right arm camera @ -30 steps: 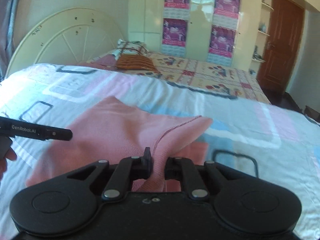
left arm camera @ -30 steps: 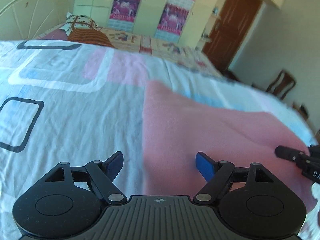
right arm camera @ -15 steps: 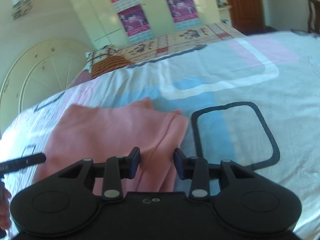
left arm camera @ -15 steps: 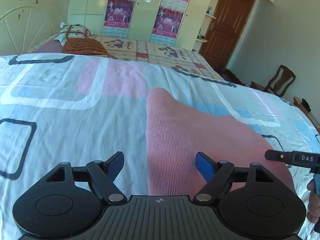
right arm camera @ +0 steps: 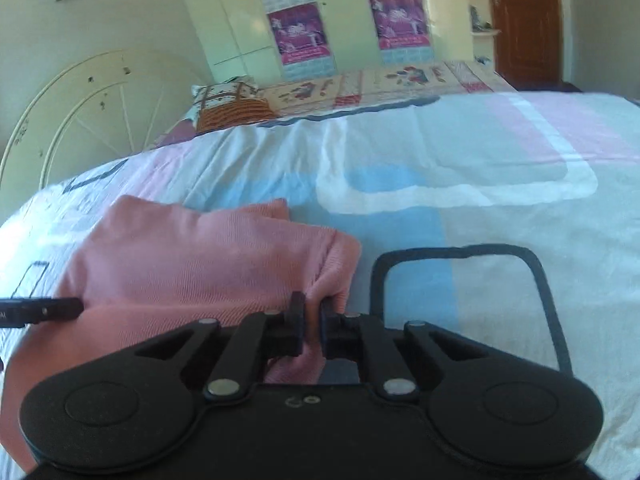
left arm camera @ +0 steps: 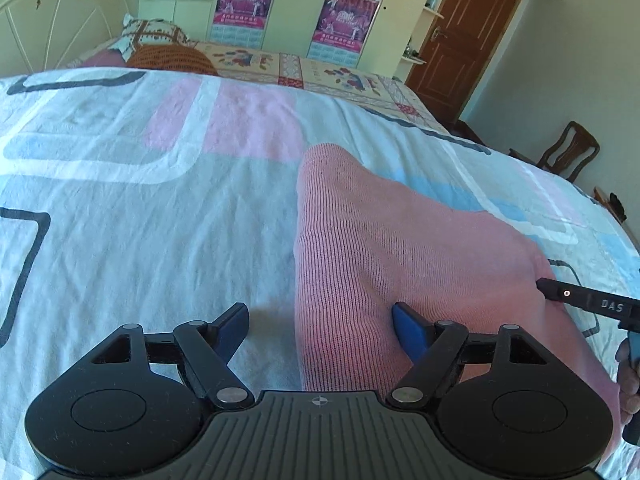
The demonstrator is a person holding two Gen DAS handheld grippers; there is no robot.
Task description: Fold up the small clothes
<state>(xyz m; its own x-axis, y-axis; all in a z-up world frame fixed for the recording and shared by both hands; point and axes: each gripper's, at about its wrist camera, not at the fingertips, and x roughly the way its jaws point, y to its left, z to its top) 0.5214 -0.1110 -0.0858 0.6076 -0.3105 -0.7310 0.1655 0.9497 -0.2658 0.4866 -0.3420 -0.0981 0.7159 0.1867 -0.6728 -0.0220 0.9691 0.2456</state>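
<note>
1. Since half a second ago, the right gripper (right arm camera: 310, 326) has gone from parted jaws to clamped on the cloth (right arm camera: 208, 256); the left gripper (left arm camera: 320, 326) has barely shifted.
2. Pink cloth lies on the bed (left arm camera: 120, 208), one layer already doubled over, its right edge bunched in the right jaws.
3. Left gripper has its jaws wide apart, straddling the cloth's left edge, holding nothing.
4. To do this step well, probably close the left gripper on that edge level with the right grip, so both corners lift together.
5. Carry the edge low and evenly; a one-sided pull would likely skew the fold.
6. Release only once the edges line up.
</note>
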